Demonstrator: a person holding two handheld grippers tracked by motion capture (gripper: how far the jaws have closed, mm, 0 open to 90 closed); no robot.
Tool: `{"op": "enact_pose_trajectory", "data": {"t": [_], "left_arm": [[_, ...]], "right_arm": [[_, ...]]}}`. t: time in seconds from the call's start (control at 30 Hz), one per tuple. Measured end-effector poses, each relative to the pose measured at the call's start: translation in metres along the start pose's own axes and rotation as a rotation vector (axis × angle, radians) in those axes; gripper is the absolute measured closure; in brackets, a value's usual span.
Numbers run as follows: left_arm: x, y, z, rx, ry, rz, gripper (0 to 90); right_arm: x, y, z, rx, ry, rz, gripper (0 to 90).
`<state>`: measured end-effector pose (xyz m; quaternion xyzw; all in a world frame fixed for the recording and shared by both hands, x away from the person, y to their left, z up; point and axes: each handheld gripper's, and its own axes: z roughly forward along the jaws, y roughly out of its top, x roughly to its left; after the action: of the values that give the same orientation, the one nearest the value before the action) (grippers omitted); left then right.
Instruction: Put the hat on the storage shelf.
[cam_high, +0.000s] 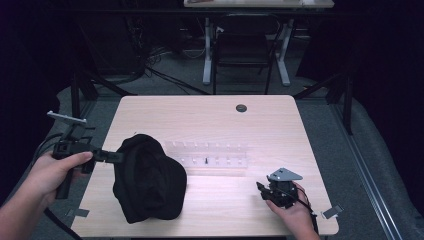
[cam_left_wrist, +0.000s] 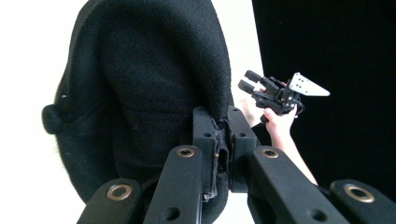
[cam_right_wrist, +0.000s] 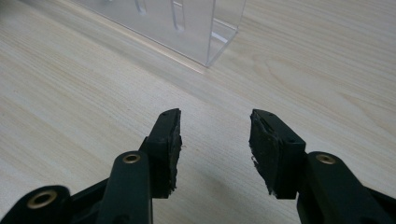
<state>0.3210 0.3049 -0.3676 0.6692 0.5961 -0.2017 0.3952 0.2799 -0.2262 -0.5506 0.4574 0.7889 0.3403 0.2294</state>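
Observation:
A black knit cap (cam_high: 147, 178) lies on the left half of the wooden table (cam_high: 210, 115). My left gripper (cam_high: 120, 157) meets the cap's left edge. In the left gripper view its jaws are shut on the edge of the cap (cam_left_wrist: 154, 70), pinching the fabric at the left gripper's tips (cam_left_wrist: 223, 122). My right gripper (cam_high: 262, 190) hovers low over the table near the front right, open with nothing between its jaws. The right gripper (cam_right_wrist: 215, 126) points at bare wood in its own view. It also appears as the right gripper (cam_left_wrist: 250, 81) far off in the left gripper view.
A clear plastic rack (cam_high: 207, 156) with small slots stands mid-table right of the cap; its corner (cam_right_wrist: 205, 32) lies ahead of the right gripper. A round cable hole (cam_high: 241, 108) is at the back. A chair (cam_high: 245, 47) and desk legs stand beyond the table.

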Motion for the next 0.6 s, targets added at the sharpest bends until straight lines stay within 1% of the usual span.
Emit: {"op": "enact_pose_trajectory", "data": {"t": [0.1,0.4,0.53,0.6], "left_arm": [[-0.002,0.001,-0.003,-0.004,-0.013,0.001,85.6],[-0.007,0.004,-0.009,-0.024,-0.031,0.002,85.6],[-0.009,0.005,-0.012,-0.035,-0.036,0.001,85.6],[-0.011,0.006,-0.014,-0.048,-0.044,0.000,85.6]], "right_arm": [[0.000,0.000,0.000,0.005,-0.004,-0.003,53.2],[0.000,0.000,0.000,0.002,-0.002,-0.001,53.1],[0.000,0.000,0.000,0.002,-0.002,-0.002,53.0],[0.000,0.000,0.000,0.001,-0.002,-0.002,53.0]]}}
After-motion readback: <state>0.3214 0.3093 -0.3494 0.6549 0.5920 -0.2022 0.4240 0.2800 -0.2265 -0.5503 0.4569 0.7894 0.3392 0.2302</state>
